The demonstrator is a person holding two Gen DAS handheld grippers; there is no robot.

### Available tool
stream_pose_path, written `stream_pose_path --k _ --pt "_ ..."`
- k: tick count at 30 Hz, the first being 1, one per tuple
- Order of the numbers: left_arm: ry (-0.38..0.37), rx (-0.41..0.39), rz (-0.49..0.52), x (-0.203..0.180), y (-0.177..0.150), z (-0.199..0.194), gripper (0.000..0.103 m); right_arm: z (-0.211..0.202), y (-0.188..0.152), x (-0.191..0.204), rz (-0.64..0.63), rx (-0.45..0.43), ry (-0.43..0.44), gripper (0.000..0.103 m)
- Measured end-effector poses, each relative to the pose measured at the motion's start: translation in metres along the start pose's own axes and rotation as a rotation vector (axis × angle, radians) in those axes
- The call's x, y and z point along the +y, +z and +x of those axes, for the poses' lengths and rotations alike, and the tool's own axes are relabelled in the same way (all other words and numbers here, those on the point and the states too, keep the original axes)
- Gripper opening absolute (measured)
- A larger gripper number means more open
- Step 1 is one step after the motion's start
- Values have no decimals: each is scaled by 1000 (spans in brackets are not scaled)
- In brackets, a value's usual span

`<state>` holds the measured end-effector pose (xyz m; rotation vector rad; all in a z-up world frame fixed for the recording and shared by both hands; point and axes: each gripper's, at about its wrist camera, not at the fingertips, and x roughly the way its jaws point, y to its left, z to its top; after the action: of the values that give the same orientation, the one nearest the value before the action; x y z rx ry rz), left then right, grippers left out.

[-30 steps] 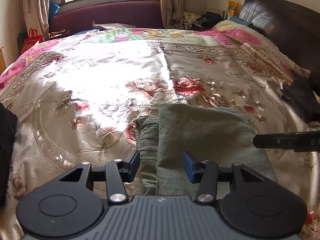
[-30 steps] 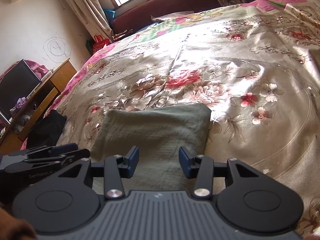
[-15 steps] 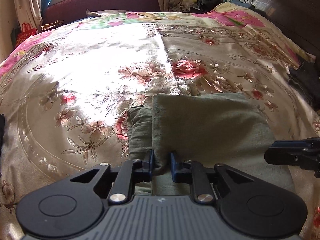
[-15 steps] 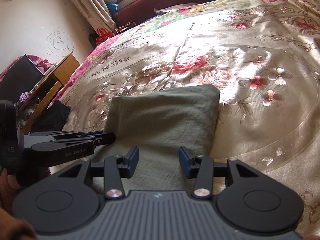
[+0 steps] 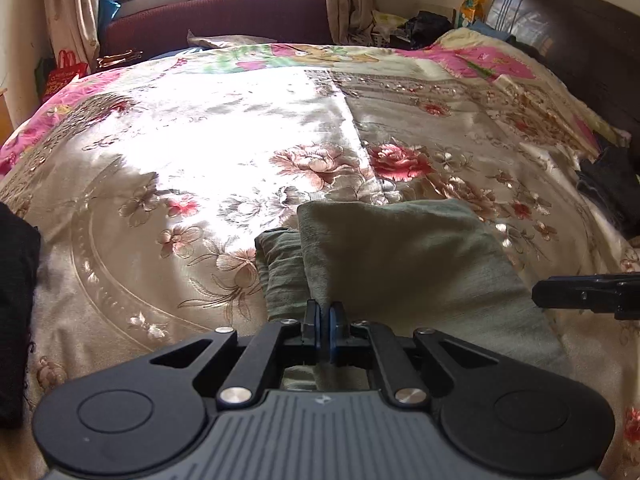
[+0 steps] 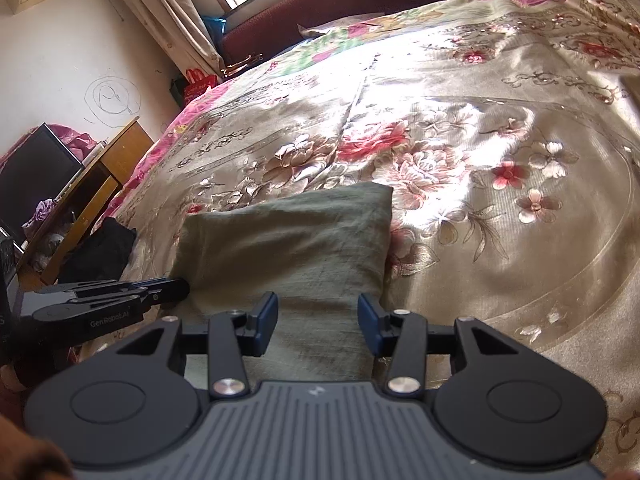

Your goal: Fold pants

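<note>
The grey-green pants [image 5: 404, 264] lie folded in layers on the flowered bedspread [image 5: 192, 168]. My left gripper [image 5: 325, 322] is shut on the near left edge of the pants, with cloth pinched between its blue pads. In the right wrist view the pants [image 6: 296, 248] lie straight ahead. My right gripper [image 6: 318, 322] is open over their near right part, one finger on either side of the cloth, not gripping. The left gripper also shows at the pants' left edge in the right wrist view [image 6: 176, 286], and the right gripper's finger at the right in the left wrist view [image 5: 560, 294].
A dark garment [image 5: 16, 304] lies at the bed's left edge and another dark pile [image 5: 612, 192] by the dark headboard [image 5: 580, 52]. A wooden desk [image 6: 96, 184] stands left of the bed. A maroon bench [image 5: 224, 20] runs under the window.
My left gripper moved onto the pants' near left edge and closed on it, from wide open a second ago. My right gripper stayed open and shifted slightly closer over the pants.
</note>
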<state>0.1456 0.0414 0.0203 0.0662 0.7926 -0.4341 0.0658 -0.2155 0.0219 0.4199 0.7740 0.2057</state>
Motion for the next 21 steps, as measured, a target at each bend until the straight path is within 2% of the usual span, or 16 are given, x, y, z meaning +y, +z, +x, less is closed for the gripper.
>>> stream_pose_path --k 2,4,5,7,11,16,19,21 --pt "-19 -19 -93 17 -7 -2 21 4 -1 8 -29 1 3 46" --pt "5 13 -135 28 -19 12 22 12 -3 16 -49 16 7 46" --pt "26 34 -118 29 -26 21 22 16 -4 18 -50 27 9 46" --pt "46 24 -66 23 -30 24 23 24 -5 23 -54 43 11 46" --pt "71 -11 -52 23 -17 13 25 26 -3 29 -53 35 17 46" --pt "176 -45 -71 32 -6 3 27 33 -7 47 -143 50 -22 46" --pt "197 -121 -31 20 -1 -12 27 39 -12 56 -195 69 -41 46" --pt "173 -131 3 12 4 -9 27 42 -15 58 -197 82 -33 46"
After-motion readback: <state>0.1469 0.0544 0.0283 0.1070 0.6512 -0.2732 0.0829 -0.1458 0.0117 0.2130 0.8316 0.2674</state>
